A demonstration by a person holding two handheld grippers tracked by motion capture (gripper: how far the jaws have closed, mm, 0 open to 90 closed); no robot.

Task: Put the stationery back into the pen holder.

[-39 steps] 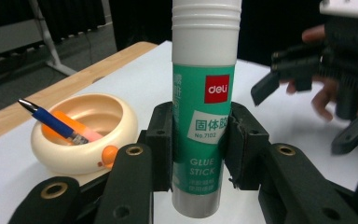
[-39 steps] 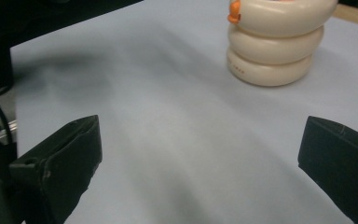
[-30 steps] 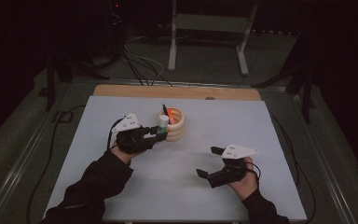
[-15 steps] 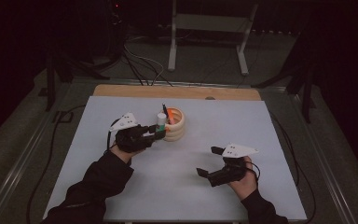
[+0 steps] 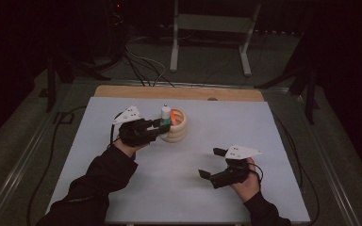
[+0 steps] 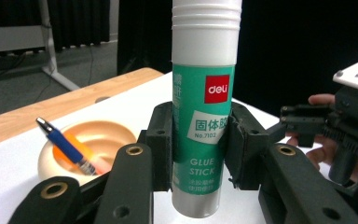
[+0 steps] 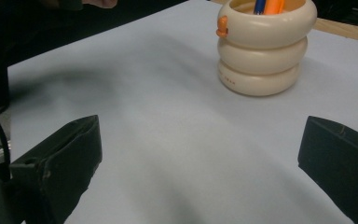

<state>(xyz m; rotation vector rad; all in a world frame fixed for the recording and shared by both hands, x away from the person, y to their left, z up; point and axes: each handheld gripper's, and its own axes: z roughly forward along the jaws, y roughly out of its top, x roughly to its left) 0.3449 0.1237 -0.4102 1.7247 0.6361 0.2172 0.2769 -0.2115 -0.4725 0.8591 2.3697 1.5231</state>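
Observation:
My left gripper [image 6: 200,149] is shut on a green and white glue stick [image 6: 204,107], held upright above the table. In the high view the left gripper [image 5: 162,126] carries the glue stick [image 5: 165,114] just left of a cream ringed pen holder [image 5: 178,128]. The pen holder [image 6: 63,156] holds a blue pen [image 6: 63,144] and something orange. My right gripper [image 5: 213,163] stands open over the white table surface [image 5: 169,183] at the front right, with nothing between its jaws. From the right gripper view the pen holder [image 7: 265,46] stands ahead, well beyond the jaws.
A wooden strip [image 5: 179,92] runs along the table's far edge. A metal stand [image 5: 207,37] and cables [image 5: 136,61] lie on the dark floor beyond. Black cables [image 5: 52,141] trail off the table's left side.
The left gripper with the glue stick has shifted slightly toward the pen holder. The right gripper has kept still.

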